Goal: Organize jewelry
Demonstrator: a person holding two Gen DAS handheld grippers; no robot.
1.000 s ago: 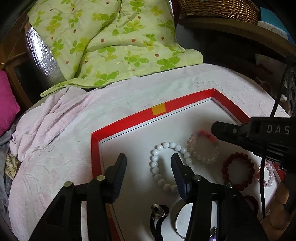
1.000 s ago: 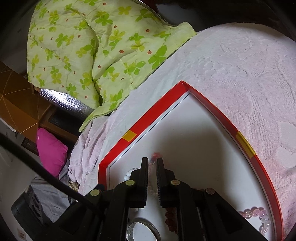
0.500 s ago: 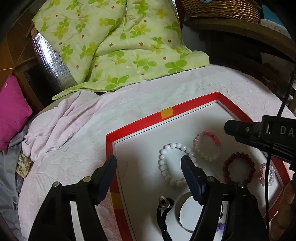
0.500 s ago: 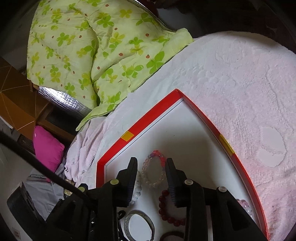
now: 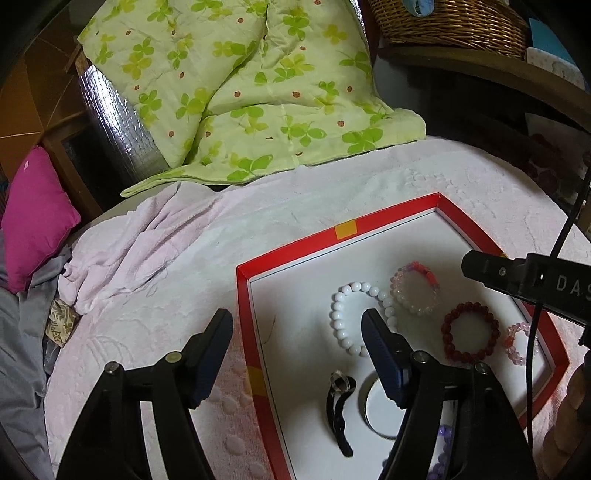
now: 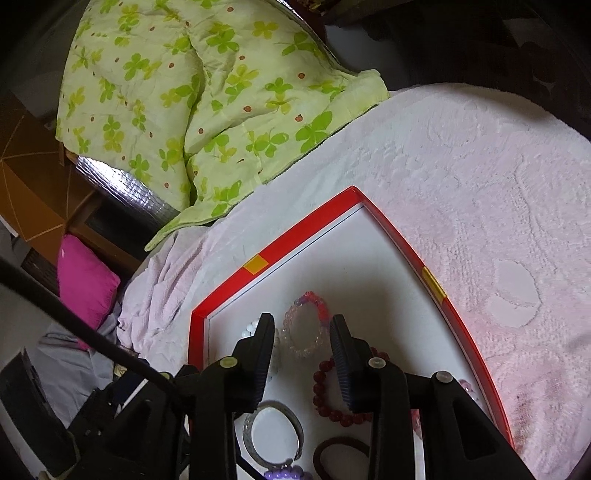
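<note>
A red-rimmed tray (image 5: 295, 254) with a white floor lies on the pink blanket. On it are a white bead bracelet (image 5: 360, 317), a pale pink bracelet (image 5: 415, 288) with a red stretch, a dark red bead bracelet (image 5: 469, 332) and a small pink bracelet (image 5: 517, 341). My left gripper (image 5: 295, 325) hangs open above the tray's left rim, holding nothing. My right gripper (image 6: 302, 326) is open above the pale pink bracelet (image 6: 304, 325), which lies flat on the tray (image 6: 236, 291), untouched. The dark red bracelet (image 6: 332, 391) lies partly behind its right finger.
Nearer me on the tray are a silver bangle (image 6: 273, 432), a dark hair tie (image 6: 340, 450), purple beads (image 6: 284, 472) and a black piece with a crystal (image 5: 340, 402). A green clover quilt (image 5: 240, 92) lies behind, a wicker basket (image 5: 443, 18) on a shelf, and a magenta cushion (image 5: 33, 214) at left.
The right gripper went from shut to open, leaving the pale pink bracelet lying on the tray. The left gripper's jaws widened. Both grippers rose and drew back from the tray.
</note>
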